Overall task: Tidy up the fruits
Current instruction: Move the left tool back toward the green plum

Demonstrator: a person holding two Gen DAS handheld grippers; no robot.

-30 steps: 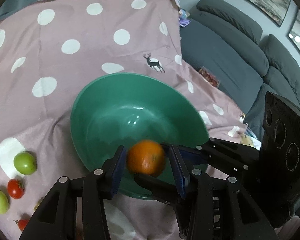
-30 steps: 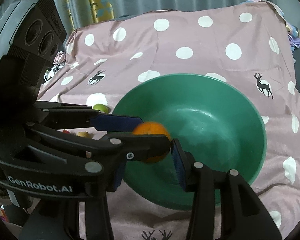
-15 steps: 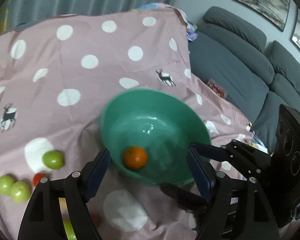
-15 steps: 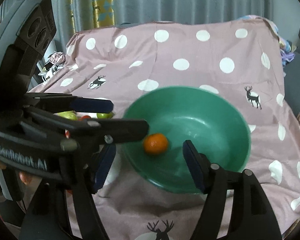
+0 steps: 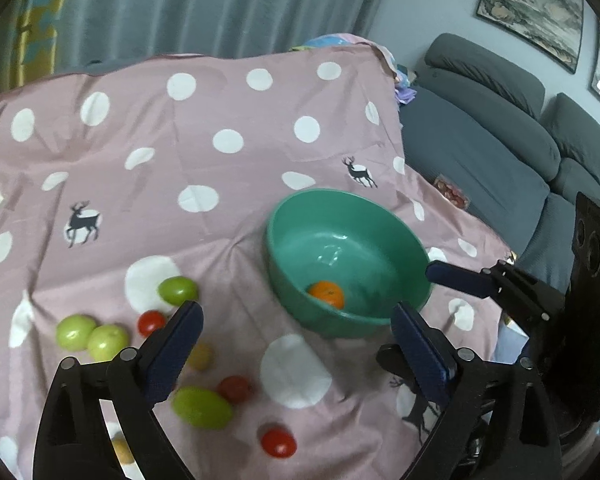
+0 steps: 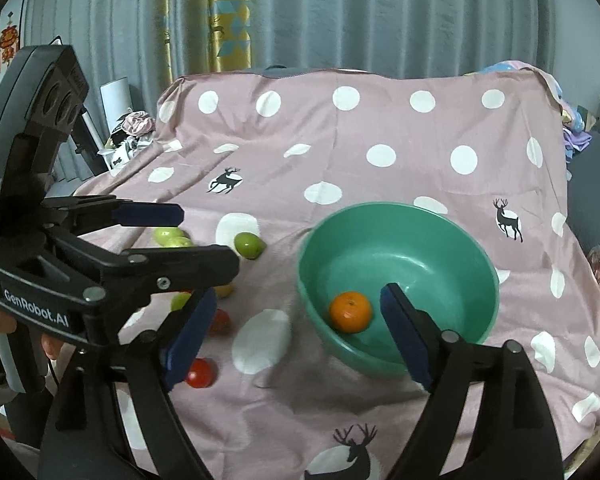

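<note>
A green bowl (image 5: 364,220) stands on the pink dotted cloth with an orange (image 5: 326,294) lying inside it; the bowl (image 6: 452,240) and orange (image 6: 350,311) also show in the right wrist view. Left of the bowl lie loose fruits: green ones (image 5: 178,290) (image 5: 202,407) and red tomatoes (image 5: 151,322) (image 5: 278,443). My left gripper (image 5: 296,352) is open and empty, held above the cloth in front of the bowl. My right gripper (image 6: 296,332) is open and empty, close to the bowl's near rim.
A grey sofa (image 5: 492,152) stands right of the covered table. Curtains (image 6: 340,16) hang behind. The left gripper's body (image 6: 60,248) fills the left of the right wrist view. Small yellow fruits (image 5: 200,357) lie among the green ones.
The left gripper opened and let the orange go into the bowl. Both grippers pulled back and up from the bowl, so more loose fruit shows.
</note>
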